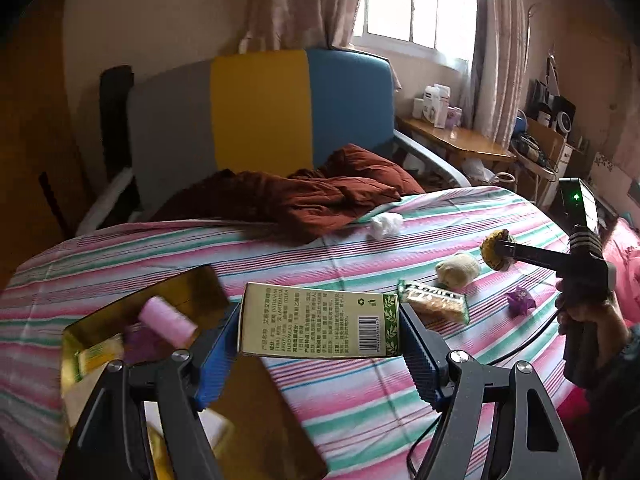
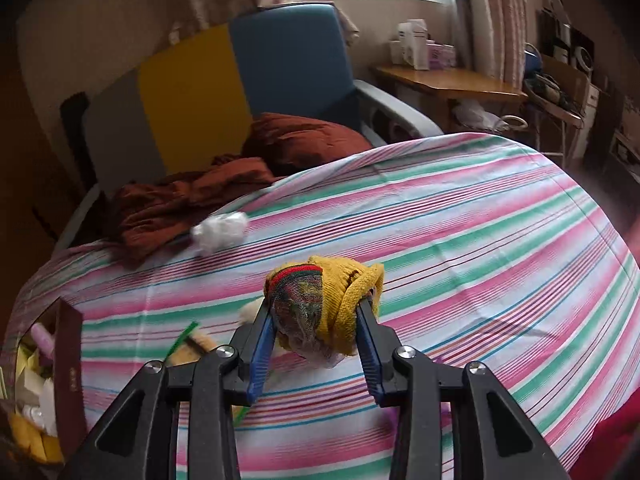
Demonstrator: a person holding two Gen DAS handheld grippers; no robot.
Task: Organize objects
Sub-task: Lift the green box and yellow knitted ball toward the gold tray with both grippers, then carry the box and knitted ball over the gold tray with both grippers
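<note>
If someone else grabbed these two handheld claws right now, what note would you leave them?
Left gripper: clamped on a green printed box, held beside the open gold-lined box.
Right gripper: shut on a rolled yellow sock, lifted off the striped sheet.
Done: a pink spool and small packets already lie in the open box.
Left on the bed: cream sock, snack packet, purple candy, white wad.
</note>
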